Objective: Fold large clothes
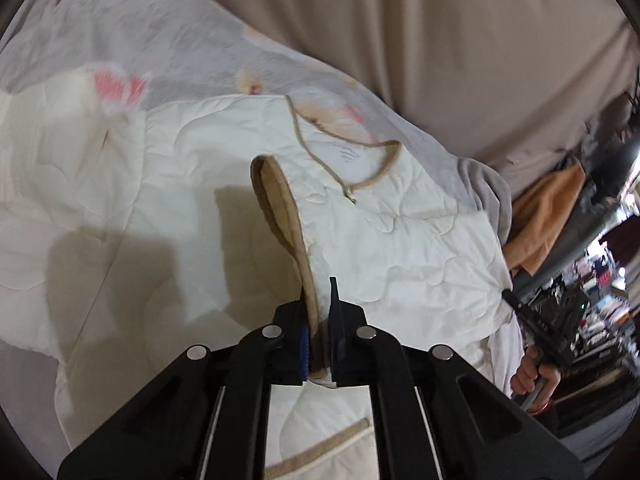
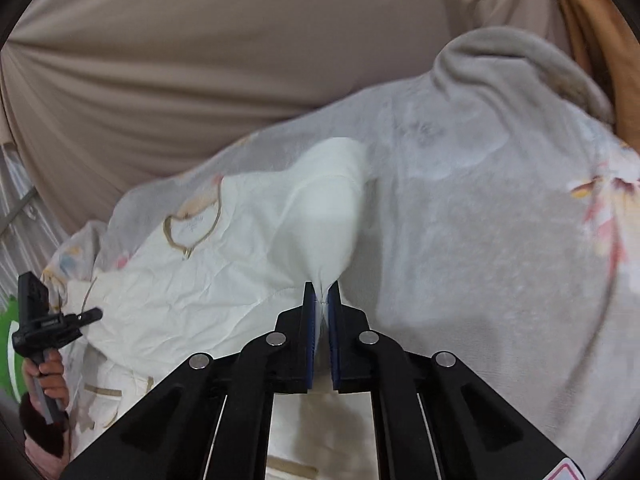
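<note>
A cream quilted jacket (image 1: pixel 400 240) with tan trim lies on a grey floral blanket (image 1: pixel 180 52). Its tan-edged neckline (image 1: pixel 352 160) points away. My left gripper (image 1: pixel 318 300) is shut on a tan-trimmed sleeve cuff (image 1: pixel 280 208), which stands up in a loop. In the right wrist view the jacket (image 2: pixel 200 280) lies to the left, and my right gripper (image 2: pixel 321 296) is shut on a bunched fold of its cream fabric (image 2: pixel 324 216), lifted off the blanket (image 2: pixel 500 260). The left gripper also shows in the right wrist view (image 2: pixel 60 324), and the right gripper in the left wrist view (image 1: pixel 540 332).
A beige curtain (image 1: pixel 440 40) hangs behind the bed. An orange cloth (image 1: pixel 548 208) lies at the right beyond the blanket's edge, with cluttered shelves (image 1: pixel 600 300) further right. A green object (image 2: pixel 10 344) sits at the left edge in the right wrist view.
</note>
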{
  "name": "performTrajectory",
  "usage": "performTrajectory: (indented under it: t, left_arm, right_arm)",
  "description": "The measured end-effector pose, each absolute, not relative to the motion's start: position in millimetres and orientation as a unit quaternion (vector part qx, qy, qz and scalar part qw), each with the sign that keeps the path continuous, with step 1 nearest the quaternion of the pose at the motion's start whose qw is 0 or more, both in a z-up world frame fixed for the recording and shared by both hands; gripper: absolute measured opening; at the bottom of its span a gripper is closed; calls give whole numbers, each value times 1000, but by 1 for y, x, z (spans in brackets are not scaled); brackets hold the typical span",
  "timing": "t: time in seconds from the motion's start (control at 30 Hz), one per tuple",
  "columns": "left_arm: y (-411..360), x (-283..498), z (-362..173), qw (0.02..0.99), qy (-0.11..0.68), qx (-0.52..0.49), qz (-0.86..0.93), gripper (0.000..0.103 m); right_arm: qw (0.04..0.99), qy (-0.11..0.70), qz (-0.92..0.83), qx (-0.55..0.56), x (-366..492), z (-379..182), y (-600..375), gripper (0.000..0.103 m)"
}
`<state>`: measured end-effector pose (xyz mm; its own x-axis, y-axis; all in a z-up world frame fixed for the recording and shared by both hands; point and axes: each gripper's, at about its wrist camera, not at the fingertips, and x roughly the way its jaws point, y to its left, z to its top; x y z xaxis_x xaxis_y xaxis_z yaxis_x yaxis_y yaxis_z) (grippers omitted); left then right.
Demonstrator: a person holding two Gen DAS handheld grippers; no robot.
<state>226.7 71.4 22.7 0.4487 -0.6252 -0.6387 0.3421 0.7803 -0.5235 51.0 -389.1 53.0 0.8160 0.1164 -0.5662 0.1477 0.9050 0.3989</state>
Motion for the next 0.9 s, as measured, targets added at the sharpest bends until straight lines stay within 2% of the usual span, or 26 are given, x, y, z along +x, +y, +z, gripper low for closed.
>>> performTrajectory:
  t: [0.03, 0.13, 0.17, 0.27, 0.3, 0.37, 0.53, 0.7, 0.77, 0.9]
  left_arm:
    - [68, 227, 17, 834, 446, -150, -288, 6]
    - [58, 239, -29, 818, 493, -129, -266, 6]
    - [62, 241, -32, 818, 486, -143, -272, 6]
    - [76, 235, -12, 822, 478, -156, -267, 7]
    - [79, 229, 4, 837, 461, -141, -260, 7]
    - [78, 222, 31, 864, 427, -112, -244, 7]
    - [34, 231, 72, 885, 380, -74, -258, 13]
    - [0, 247, 44, 882, 411, -43, -227, 17]
    - [16, 250, 33, 890, 418, -17, -184, 17]
    - [92, 251, 1, 875, 460, -45, -141, 22]
  right_arm:
    - [925, 311, -16, 219, 50, 47, -394, 5]
    - [894, 399, -21, 202, 73, 0, -394, 6]
    - [900, 390, -24, 192, 72, -1, -391, 7]
    - [912, 373, -54, 164, 61, 31, -386, 14]
    - [917, 358, -62, 161, 57, 44, -384, 19]
    - [931, 329, -54, 149, 54, 70, -375, 22]
    - [933, 329, 69, 125, 99, 93, -306, 18]
    - [909, 396, 122, 32, 148, 43, -229, 10]
    - [905, 412, 104, 22, 151, 19, -239, 9]
    - [906, 401, 70, 115, 128, 13, -319, 2]
